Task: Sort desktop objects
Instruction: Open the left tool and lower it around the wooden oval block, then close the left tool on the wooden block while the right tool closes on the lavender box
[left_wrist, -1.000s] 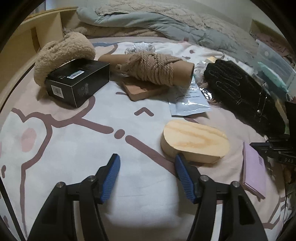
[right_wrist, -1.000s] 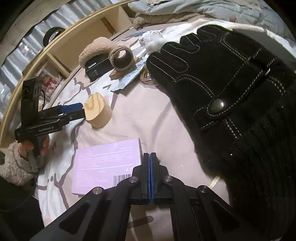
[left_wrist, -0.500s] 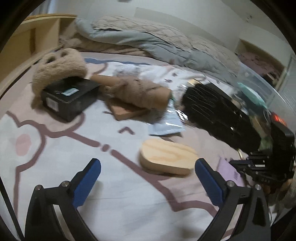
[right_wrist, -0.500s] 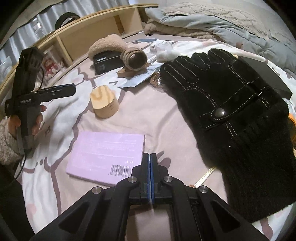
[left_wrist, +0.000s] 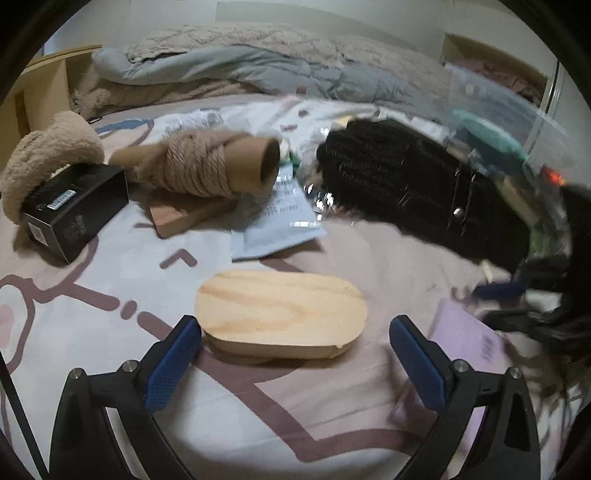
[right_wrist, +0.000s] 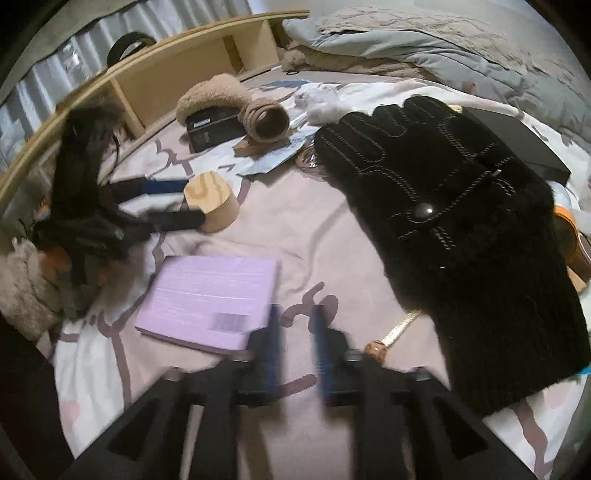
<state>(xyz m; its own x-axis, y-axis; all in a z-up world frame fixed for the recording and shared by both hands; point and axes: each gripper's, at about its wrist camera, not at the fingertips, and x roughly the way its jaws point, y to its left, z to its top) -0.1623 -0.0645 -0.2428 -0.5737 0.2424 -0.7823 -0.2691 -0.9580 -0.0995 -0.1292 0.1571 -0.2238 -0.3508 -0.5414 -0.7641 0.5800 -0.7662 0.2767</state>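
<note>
Left wrist view: the left tongs (left_wrist: 295, 356) stand wide apart over the bed (left_wrist: 92, 332), and the oval wooden block (left_wrist: 280, 314) lies just beyond their tips, untouched. Right wrist view: the right tongs (right_wrist: 297, 347) are opening with nothing between them; the lilac booklet (right_wrist: 210, 295) lies just to their left, the black glove (right_wrist: 454, 221) to the right. Farther off lie a rope spool (left_wrist: 207, 170) and a black box (left_wrist: 74, 206).
</note>
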